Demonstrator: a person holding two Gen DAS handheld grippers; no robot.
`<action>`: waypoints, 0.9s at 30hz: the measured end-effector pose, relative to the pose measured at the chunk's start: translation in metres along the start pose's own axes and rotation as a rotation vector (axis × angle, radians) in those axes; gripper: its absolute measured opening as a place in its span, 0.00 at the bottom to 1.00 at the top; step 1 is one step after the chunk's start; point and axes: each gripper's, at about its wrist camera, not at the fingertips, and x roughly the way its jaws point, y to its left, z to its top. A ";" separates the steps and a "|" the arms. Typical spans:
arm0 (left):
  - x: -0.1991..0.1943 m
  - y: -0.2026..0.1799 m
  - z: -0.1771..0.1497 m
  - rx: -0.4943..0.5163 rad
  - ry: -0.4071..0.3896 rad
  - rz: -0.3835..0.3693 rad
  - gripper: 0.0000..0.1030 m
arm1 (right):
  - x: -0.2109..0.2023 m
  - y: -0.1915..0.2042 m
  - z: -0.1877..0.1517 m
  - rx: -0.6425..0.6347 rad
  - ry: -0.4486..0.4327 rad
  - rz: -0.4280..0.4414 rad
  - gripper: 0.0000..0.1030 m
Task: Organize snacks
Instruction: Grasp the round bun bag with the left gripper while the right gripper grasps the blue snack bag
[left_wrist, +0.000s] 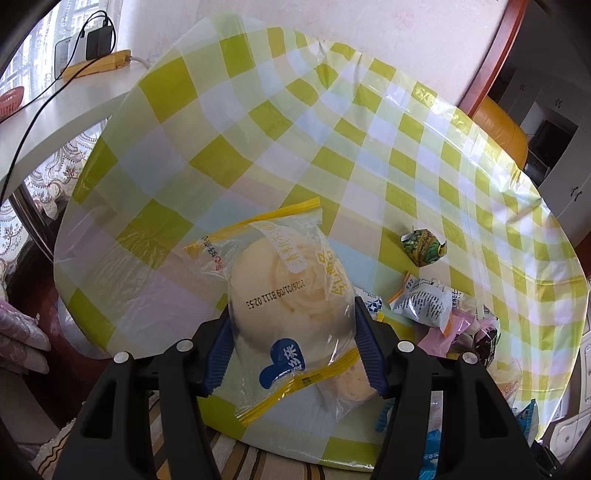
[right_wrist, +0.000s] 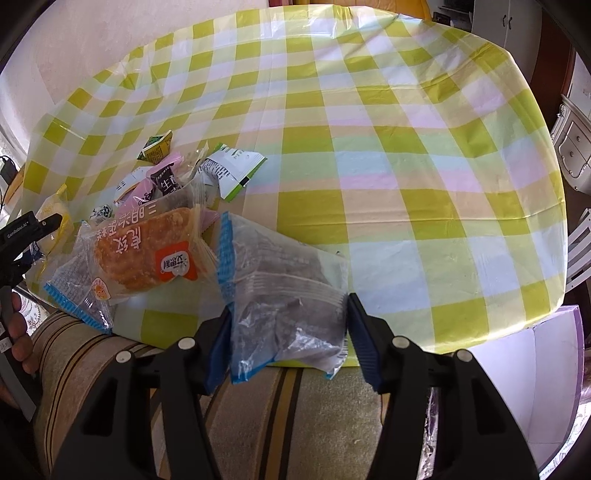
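Green-and-white checked cloth covers the round table (right_wrist: 406, 184), with a pile of mixed snacks (right_wrist: 166, 177) near its front edge. The left gripper (left_wrist: 291, 332) is clamped on a pale bun packet (left_wrist: 291, 295), raised above the cloth. The right gripper (right_wrist: 288, 332) squeezes a grey packet with blue ends (right_wrist: 284, 288) at the table edge (its contents are unclear). Both wrappers are smooth and puffy, so I think a packet could slide out, or the soft bun could be crushed.
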 end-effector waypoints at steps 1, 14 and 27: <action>-0.004 -0.002 0.000 0.007 -0.015 0.000 0.56 | -0.002 -0.001 0.000 0.003 -0.007 -0.003 0.54; -0.036 -0.027 -0.010 0.086 -0.083 -0.040 0.56 | -0.018 -0.019 -0.007 0.051 -0.036 0.013 0.37; -0.071 -0.063 -0.029 0.183 -0.139 -0.100 0.56 | -0.006 -0.058 -0.018 0.165 0.028 0.037 0.33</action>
